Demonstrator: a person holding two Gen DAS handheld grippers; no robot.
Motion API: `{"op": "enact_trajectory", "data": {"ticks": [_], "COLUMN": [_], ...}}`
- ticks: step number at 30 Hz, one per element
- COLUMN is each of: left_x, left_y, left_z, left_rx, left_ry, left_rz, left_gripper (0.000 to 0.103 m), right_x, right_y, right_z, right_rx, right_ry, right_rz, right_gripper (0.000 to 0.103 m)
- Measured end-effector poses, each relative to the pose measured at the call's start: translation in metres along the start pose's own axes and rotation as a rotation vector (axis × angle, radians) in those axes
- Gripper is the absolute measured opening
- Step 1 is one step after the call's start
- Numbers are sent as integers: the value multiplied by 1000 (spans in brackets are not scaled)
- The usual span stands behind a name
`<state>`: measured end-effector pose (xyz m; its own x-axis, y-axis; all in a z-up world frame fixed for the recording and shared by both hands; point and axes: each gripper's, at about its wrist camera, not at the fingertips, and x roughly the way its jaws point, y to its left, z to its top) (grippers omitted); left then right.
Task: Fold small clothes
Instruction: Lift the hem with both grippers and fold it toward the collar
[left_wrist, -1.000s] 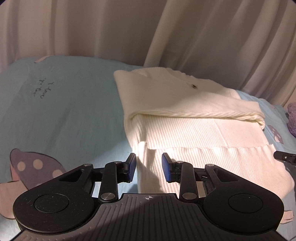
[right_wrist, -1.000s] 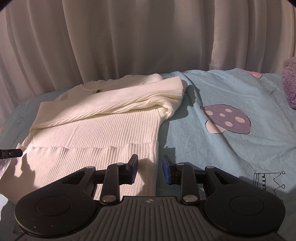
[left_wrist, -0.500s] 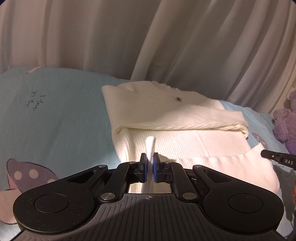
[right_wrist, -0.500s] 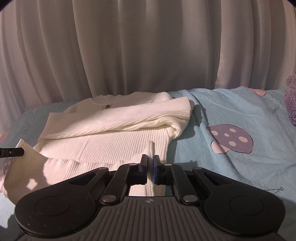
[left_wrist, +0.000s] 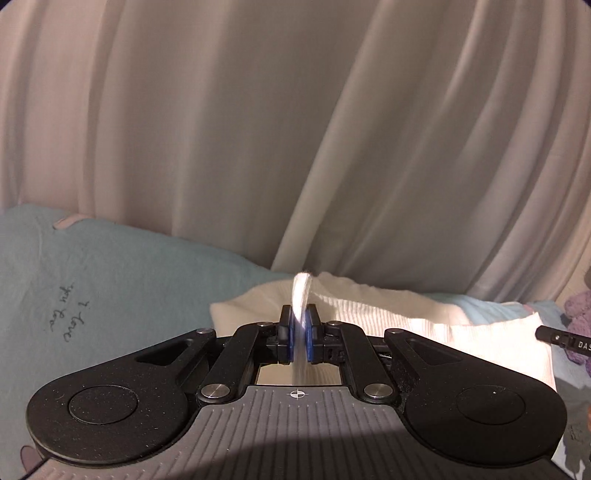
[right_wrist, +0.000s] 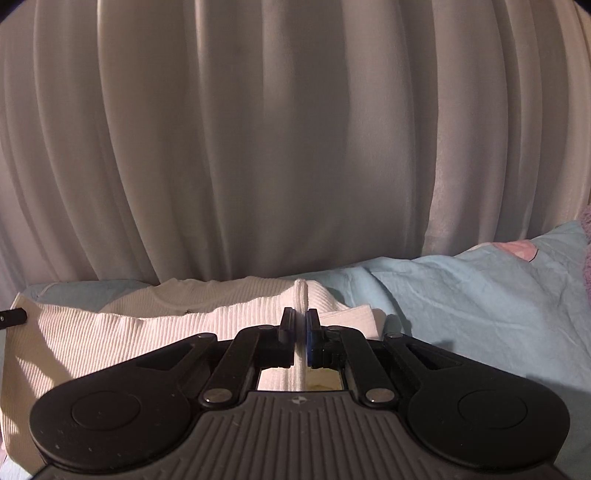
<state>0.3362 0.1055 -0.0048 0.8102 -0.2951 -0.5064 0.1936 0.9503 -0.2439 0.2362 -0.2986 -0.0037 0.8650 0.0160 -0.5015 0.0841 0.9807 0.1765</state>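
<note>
A: What colour is the sweater (right_wrist: 110, 332)?
B: Cream white, ribbed. The bedsheet (left_wrist: 129, 295) is light blue with dark handwriting (left_wrist: 68, 314).
A: The curtain (right_wrist: 295, 147)?
B: Plain off-white; the gripper pads (left_wrist: 290, 341) are blue.

The bed's blue sheet (left_wrist: 140, 291) lies bare toward its left edge, printed only, giving open passage there. Toward the right edge the sheet (right_wrist: 480, 295) is bare too, apart from wrinkles. The white sweater (left_wrist: 369, 306) covers the middle; its lifted hem stands between the 2 grippers, blocking the way across. The curtain (right_wrist: 295, 147) closes off the far edge along its whole length. A purple knitted thing (left_wrist: 576, 314) sits at the far right corner, just beside the right gripper's tip (left_wrist: 554, 334).
</note>
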Motion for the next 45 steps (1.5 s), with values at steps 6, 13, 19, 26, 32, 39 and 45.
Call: {"op": "enact_trajectory", "data": {"ticks": [6,13,19,26,32,39,45], "left_x": [49,57,66,58,52,99,150], "left_y": [0,5,6,1,-4,-23,-26], "left_z": [-16,-26,-34,-26,32,71,52], "left_rx": [18,26,9,58,58,119,112], "left_ry": [160,187,210,175,18,-79,-16], "left_rz": [-34,-65,-83,-61,-20,96,183], "left_gripper": [19,34,30,8,8,8,14], "right_x": [51,57,63,50,55,104,133], "right_y": [-10,-13,-19,0,15,30,29], "right_z": [-12,-21,-22,-16,35,66,56], "right_rx": [22,-5,38,-56,-86,-115,-104], "right_ry": [134,165,182,116,-28,-98,-91], "right_rz": [-12,26,95,44,-34,-145,-179], "right_gripper": [7,24,27,5,5,5,6]}}
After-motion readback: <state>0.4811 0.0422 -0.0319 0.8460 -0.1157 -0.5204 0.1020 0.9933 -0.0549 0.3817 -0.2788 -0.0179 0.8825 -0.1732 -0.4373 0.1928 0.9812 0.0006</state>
